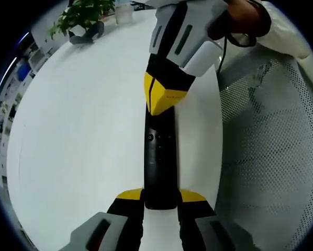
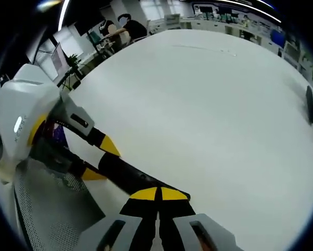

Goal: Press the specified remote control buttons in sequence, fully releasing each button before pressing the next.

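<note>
- One black remote control (image 1: 159, 167) lies lengthwise near the edge of the white table (image 1: 83, 136), its near end clamped between the left gripper (image 1: 160, 201)'s yellow-tipped jaws.
- The right gripper (image 1: 161, 99), jaws pressed together, has its tips down on the remote's far half, hiding the buttons beneath.
- One potted plant (image 1: 80, 15) stands at the table's far edge.
- One perforated white chair (image 1: 277, 157) sits beside it, partly cut off.

a wide white worktop (image 1: 83, 136) carries a black remote (image 1: 159, 162) lying flat near its edge. at its far end stand a potted plant (image 1: 83, 13) and a cup (image 1: 123, 13).
</note>
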Tool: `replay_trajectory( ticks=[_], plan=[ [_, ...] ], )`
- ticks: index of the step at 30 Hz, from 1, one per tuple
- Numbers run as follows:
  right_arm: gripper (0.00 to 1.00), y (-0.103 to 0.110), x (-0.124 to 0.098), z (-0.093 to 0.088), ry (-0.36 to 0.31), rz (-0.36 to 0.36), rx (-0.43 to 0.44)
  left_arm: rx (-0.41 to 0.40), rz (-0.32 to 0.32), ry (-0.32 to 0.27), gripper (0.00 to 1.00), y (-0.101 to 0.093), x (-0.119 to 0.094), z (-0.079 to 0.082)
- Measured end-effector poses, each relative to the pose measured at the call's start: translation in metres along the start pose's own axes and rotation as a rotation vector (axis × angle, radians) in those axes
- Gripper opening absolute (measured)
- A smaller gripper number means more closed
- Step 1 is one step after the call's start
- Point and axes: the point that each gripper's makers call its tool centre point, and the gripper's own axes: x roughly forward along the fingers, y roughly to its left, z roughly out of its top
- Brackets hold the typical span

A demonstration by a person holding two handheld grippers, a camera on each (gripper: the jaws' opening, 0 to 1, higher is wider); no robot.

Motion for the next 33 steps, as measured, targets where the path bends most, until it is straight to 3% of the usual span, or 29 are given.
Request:
replay_trajectory(
  ticks=[15, 21, 33],
  plan=[
    [0.00, 0.007, 0.008, 0.003, 0.023, 0.012, -0.008, 0.006, 0.000, 0.004, 0.22, 0.000, 0.000, 0.000],
    [0.00, 0.008, 0.010, 0.003, 0.054, -0.026, -0.052, 0.002, -0.008, 0.004, 0.22, 0.000, 0.000, 0.000],
    [0.00, 0.003, 0.012, 0.005, 0.075, -0.017, 0.001, 0.008, -0.001, 0.013, 0.23, 0.000, 0.001, 0.000]
  ],
)
